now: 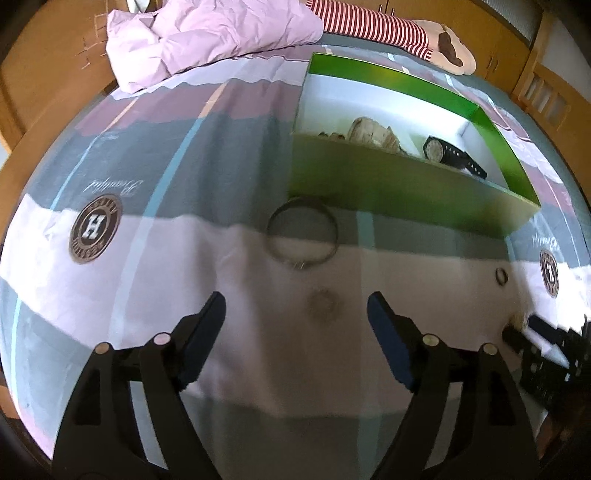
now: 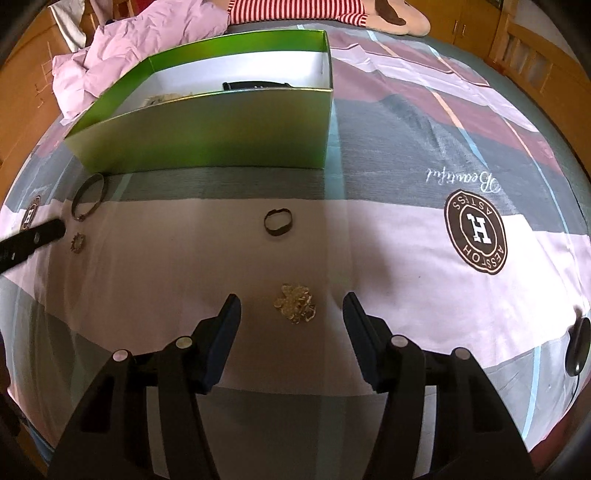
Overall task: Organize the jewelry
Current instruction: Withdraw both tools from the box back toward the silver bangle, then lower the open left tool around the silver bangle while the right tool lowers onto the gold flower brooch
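Note:
A green box [image 1: 388,177] [image 2: 207,129] stands on the bedsheet with a black watch [image 1: 454,155] and pale beaded pieces [image 1: 373,133] inside. In front of it lie a large bangle [image 1: 302,234] [image 2: 88,197], a small spiky ring [image 1: 325,304] [image 2: 77,243], a dark ring [image 1: 501,276] [image 2: 279,222] and a gold chain heap [image 2: 295,303]. My left gripper [image 1: 297,319] is open, with the spiky ring between its fingertips. My right gripper [image 2: 291,314] is open around the gold heap.
A crumpled pink quilt [image 1: 207,40] and a striped plush toy [image 1: 391,31] lie at the far end of the bed. Wooden bed frame [image 2: 535,55] rims the mattress. A black round object [image 2: 578,347] with a cord lies at the right edge.

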Demonstrator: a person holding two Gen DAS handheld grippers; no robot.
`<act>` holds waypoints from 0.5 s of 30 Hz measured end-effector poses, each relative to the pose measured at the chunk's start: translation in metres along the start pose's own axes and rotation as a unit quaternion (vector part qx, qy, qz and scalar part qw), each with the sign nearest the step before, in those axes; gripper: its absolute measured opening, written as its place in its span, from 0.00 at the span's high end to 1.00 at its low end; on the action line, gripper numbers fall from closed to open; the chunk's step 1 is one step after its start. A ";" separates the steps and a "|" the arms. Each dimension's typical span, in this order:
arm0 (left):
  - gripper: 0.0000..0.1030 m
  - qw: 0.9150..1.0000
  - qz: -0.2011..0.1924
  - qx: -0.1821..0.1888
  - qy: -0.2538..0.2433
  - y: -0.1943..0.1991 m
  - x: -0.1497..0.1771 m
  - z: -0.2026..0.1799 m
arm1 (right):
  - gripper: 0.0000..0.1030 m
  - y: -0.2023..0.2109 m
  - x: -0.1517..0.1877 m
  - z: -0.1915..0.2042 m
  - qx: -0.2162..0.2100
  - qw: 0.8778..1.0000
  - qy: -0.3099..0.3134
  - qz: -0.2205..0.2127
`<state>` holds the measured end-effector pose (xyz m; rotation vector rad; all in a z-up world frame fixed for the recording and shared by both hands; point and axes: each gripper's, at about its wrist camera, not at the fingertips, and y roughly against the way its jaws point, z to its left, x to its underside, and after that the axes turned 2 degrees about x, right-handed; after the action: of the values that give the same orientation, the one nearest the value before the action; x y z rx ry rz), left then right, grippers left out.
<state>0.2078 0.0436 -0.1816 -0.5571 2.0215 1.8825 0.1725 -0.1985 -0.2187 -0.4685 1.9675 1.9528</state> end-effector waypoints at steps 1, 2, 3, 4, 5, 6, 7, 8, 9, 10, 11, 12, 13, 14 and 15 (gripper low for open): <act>0.22 1.000 -0.002 -0.005 -0.002 -0.003 -0.005 -0.002 | 0.43 -0.001 0.001 -0.001 0.001 1.000 -0.002 0.000; 0.21 1.000 -0.005 -0.009 -0.004 -0.007 -0.010 -0.003 | 0.43 -0.001 0.001 -0.002 0.000 1.000 -0.003 0.000; 0.19 1.000 -0.006 -0.016 -0.007 -0.011 -0.015 -0.004 | 0.43 0.000 0.002 -0.004 0.000 1.000 -0.004 0.000; 0.18 1.000 -0.006 -0.025 -0.010 -0.017 -0.021 -0.005 | 0.43 0.000 0.002 -0.005 0.000 1.000 -0.005 -0.001; 0.18 0.999 -0.003 -0.032 -0.013 -0.024 -0.026 -0.005 | 0.43 0.001 0.003 -0.006 0.001 1.000 -0.005 -0.001; 0.18 0.999 0.000 -0.038 -0.017 -0.030 -0.030 -0.006 | 0.43 0.002 0.004 -0.007 0.001 1.000 -0.006 -0.001; 0.18 0.999 0.005 -0.043 -0.020 -0.036 -0.034 -0.006 | 0.43 0.002 0.004 -0.009 0.000 1.000 -0.008 -0.002; 0.18 0.999 0.008 -0.043 -0.022 -0.042 -0.037 -0.007 | 0.43 0.002 0.005 -0.010 0.000 1.000 -0.009 -0.002; 0.18 0.999 0.011 -0.037 -0.024 -0.047 -0.040 -0.007 | 0.43 0.002 0.005 -0.011 0.000 1.000 -0.011 -0.002; 0.25 0.999 0.014 -0.035 -0.027 -0.050 -0.041 -0.009 | 0.43 0.001 0.005 -0.013 0.000 1.000 -0.011 -0.001; 0.31 0.999 0.018 -0.037 -0.030 -0.053 -0.041 -0.009 | 0.43 0.000 0.006 -0.013 0.001 1.000 -0.011 0.000; 0.42 0.998 0.027 -0.039 -0.033 -0.058 -0.041 -0.010 | 0.43 -0.001 0.006 -0.014 0.002 1.000 -0.011 0.001; 0.42 0.998 0.029 -0.038 -0.032 -0.059 -0.041 -0.010 | 0.43 -0.002 0.007 -0.014 0.003 1.000 -0.011 0.001; 0.42 0.999 0.026 -0.037 -0.031 -0.059 -0.040 -0.009 | 0.43 -0.002 0.007 -0.014 0.003 1.000 -0.012 0.001; 0.42 0.999 0.023 -0.035 -0.030 -0.059 -0.040 -0.009 | 0.43 -0.002 0.007 -0.014 0.002 1.000 -0.012 0.001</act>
<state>0.2717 0.0341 -0.2126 -0.4688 1.9528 1.9803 0.1673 -0.2129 -0.2233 -0.4408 1.9573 1.9463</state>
